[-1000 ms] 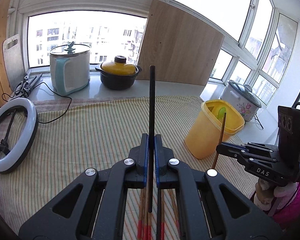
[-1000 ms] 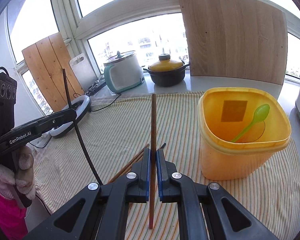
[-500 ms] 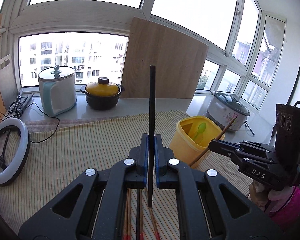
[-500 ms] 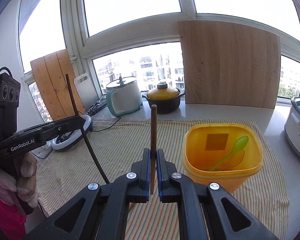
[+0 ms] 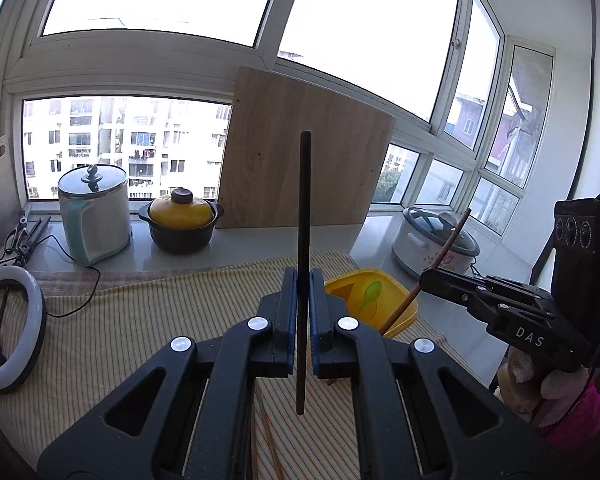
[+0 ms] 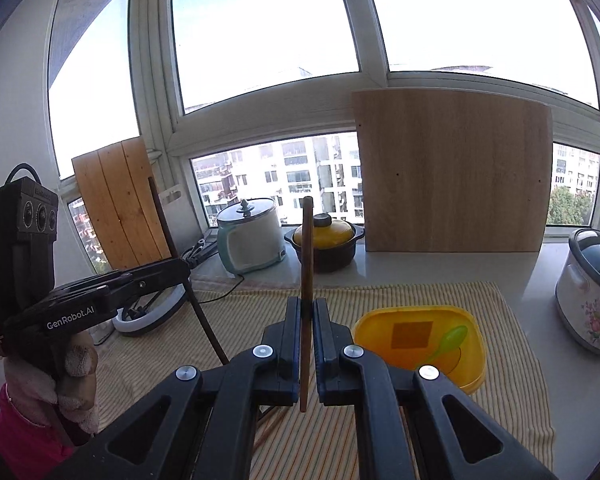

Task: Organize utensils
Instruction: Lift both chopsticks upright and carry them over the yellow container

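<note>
Where windows wrap, striped cloth [image 5: 140, 320] covers counter [image 5: 380, 236].

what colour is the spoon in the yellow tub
Light green; the spoon shows best in the right wrist view, leaning inside the yellow tub.

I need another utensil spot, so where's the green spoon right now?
In both wrist views, the green spoon leans inside the yellow container on the striped cloth.

My left fingers [image 5: 286, 312] are black with blue pads, pinching a black chopstick [image 5: 303, 240]; my right gripper [image 6: 309, 340] holds a brown one [image 6: 306, 280]. The yellow tub [image 6: 474, 344] carries a green spoon [image 6: 450, 340]. Yellow-and-white stripes run across the cloth [image 5: 140, 320] on the pale grey bench [image 6: 440, 270].
</note>
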`<state>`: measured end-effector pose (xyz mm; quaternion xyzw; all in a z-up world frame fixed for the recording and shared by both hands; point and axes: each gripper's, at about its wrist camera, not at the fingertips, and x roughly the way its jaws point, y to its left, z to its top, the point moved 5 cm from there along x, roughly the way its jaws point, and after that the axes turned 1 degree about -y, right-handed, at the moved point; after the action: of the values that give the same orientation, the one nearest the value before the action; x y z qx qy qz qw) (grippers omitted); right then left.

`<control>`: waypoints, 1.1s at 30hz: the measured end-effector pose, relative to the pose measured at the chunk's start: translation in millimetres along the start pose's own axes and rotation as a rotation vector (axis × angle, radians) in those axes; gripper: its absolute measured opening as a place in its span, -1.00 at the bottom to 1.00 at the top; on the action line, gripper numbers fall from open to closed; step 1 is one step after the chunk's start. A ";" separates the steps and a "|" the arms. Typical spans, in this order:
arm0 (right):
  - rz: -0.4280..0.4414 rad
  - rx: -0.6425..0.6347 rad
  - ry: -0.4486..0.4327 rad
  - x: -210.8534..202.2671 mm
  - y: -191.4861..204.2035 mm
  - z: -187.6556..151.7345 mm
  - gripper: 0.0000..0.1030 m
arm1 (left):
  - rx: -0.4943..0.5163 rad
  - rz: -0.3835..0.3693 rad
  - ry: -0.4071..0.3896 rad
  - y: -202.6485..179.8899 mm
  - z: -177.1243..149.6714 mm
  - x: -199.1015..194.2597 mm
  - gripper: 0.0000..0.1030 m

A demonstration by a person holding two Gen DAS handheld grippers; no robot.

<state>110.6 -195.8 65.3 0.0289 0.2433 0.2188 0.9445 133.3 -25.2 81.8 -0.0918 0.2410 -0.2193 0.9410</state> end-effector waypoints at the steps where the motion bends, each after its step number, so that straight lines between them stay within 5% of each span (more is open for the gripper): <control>1: -0.002 0.004 -0.010 -3.2 -1.5 3.4 -0.93 | 0.002 -0.002 -0.006 -1.6 2.2 0.4 -0.94; 16: -0.070 0.054 -0.138 -40.5 -41.3 39.5 -0.93 | 0.033 -0.033 -0.054 -27.5 33.7 15.9 -0.94; 33: -0.182 0.106 -0.094 -28.9 -98.9 20.7 -0.93 | 0.050 -0.064 -0.078 -61.2 60.0 58.5 -0.94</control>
<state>137.2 -296.3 80.5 0.0669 0.2117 0.1172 0.9680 186.4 -102.2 126.6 -0.0843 0.1953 -0.2516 0.9442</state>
